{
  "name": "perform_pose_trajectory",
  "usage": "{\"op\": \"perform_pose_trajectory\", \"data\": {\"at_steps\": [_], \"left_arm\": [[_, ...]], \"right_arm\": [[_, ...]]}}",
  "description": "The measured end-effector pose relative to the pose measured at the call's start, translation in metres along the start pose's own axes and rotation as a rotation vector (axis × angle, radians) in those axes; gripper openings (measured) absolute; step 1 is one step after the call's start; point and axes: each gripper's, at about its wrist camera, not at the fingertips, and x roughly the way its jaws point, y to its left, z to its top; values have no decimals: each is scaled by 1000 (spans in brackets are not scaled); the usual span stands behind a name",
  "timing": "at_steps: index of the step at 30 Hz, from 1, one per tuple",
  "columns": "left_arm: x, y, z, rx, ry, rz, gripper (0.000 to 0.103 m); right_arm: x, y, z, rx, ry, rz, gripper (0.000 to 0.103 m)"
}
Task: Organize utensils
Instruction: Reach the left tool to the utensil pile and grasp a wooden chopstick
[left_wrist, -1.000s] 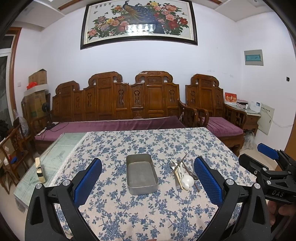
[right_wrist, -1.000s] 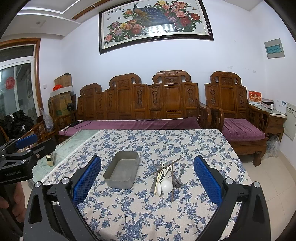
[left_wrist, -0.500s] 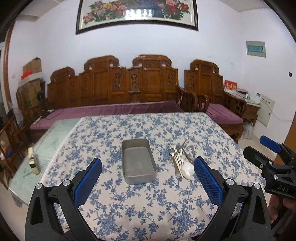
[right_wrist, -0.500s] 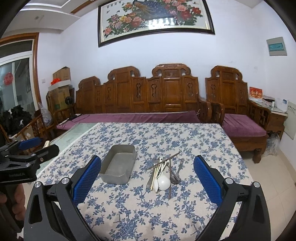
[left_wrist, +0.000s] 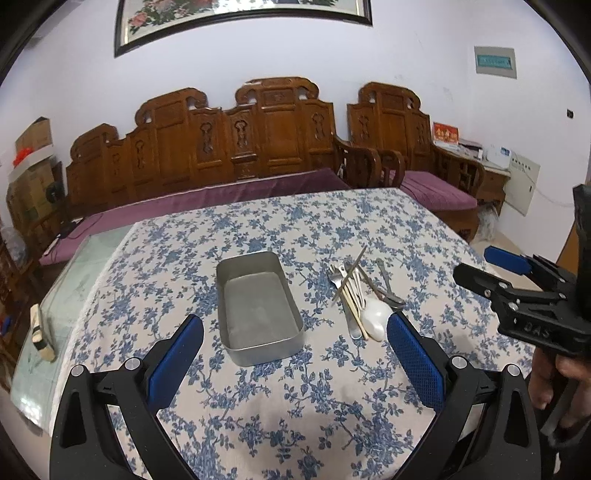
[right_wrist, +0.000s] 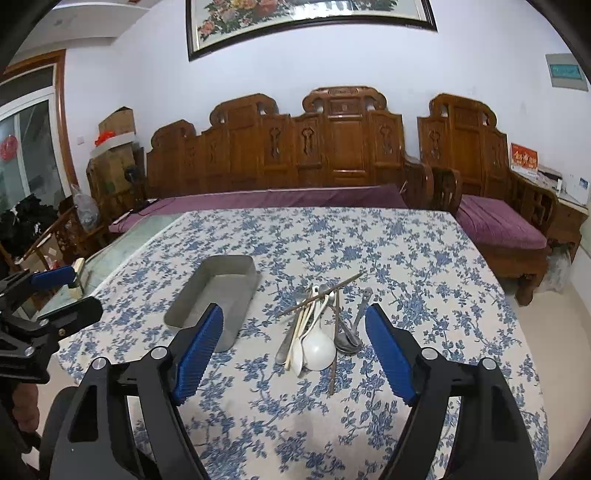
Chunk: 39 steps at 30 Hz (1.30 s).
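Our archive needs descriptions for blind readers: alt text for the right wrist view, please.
The right claw, its jaws closing with nothing between them, hangs over a utensil pile on a floral tablecloth. An empty metal tray sits left of the pile.

Both wrist cams look down-forward over table — sharing tray, utensils.

The framed flower picture is cut off by the top edge in both views; in the utensil pile crossed handles hide each other, so the pieces cannot be counted
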Motion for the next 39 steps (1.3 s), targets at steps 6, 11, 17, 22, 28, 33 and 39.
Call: {"op": "perform_pose_trajectory", "data": {"at_steps": [6,11,17,22,28,33,39], "left_arm": [[34,-4,1,25,40,-9,96],[61,-13,3,74,72,-8,96],[94,-26,11,111,143,-80,87],[121,-37,19,133,183,-128,82],[165,-51,25,171,247,-173,70],[211,-62,21,197,333,-197,53],[256,-68,16,196,397,-186,40]], "right_arm": [[44,-20,-9,8,48,-4,79],[83,-35,-23,-5,104,-18,76],[126,-54,-31,-33,148,-37,71],[153,-65,-28,-42,180,-9,65],[178,-82,-28,-60,228,18,57],[185,-94,-32,-31,258,34,56],[183,-94,-30,-19,257,56,56]]}}
